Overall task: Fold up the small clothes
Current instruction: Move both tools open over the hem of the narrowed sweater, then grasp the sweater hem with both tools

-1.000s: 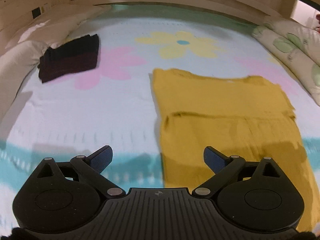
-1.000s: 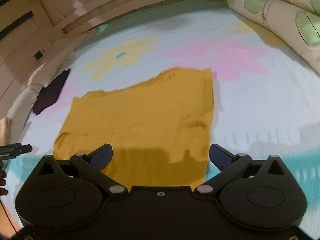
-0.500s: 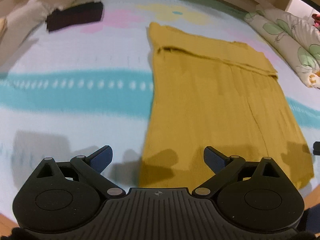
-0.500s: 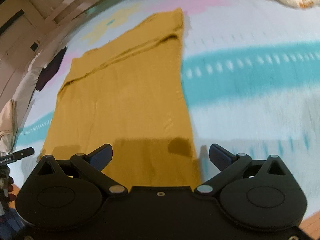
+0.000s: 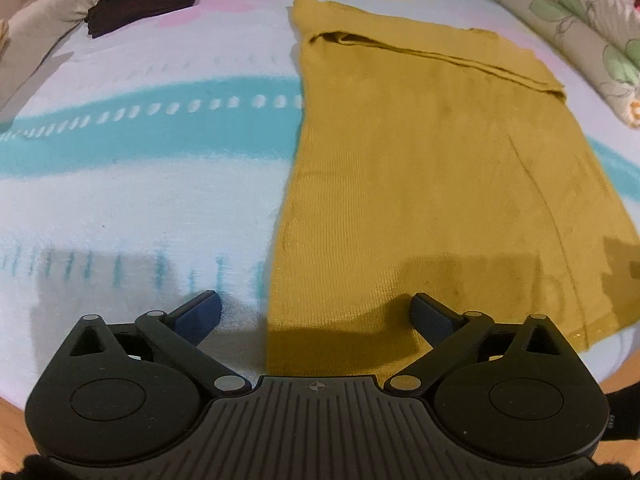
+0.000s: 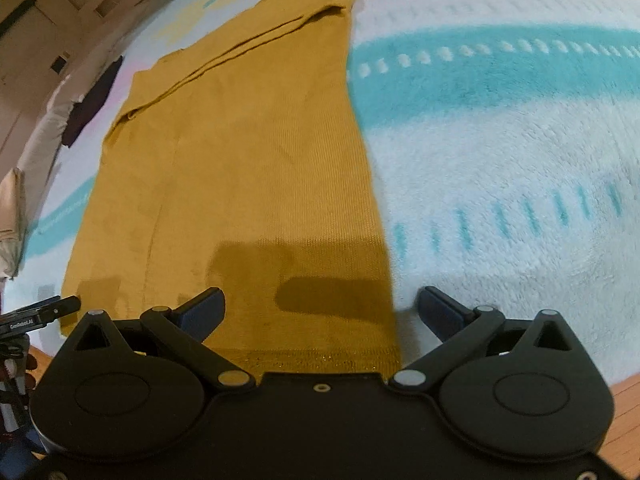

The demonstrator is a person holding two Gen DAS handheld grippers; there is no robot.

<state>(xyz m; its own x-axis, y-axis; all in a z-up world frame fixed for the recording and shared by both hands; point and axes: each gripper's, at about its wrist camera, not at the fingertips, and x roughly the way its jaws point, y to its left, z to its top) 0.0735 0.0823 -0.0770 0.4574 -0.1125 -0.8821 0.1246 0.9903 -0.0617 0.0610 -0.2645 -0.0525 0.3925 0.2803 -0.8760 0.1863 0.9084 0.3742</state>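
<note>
Mustard-yellow knitted garment [image 5: 432, 168] lies flat on the fleecy bed [image 5: 140, 184]; your left tongs [image 5: 316, 312] and right tongs [image 6: 320, 308] hover wide open, empty, at its lower-frame hem corners, apparently for lifting.

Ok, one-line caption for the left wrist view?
Open left gripper poised over the near left corner of a yellow garment spread flat on a patterned blanket.
</note>
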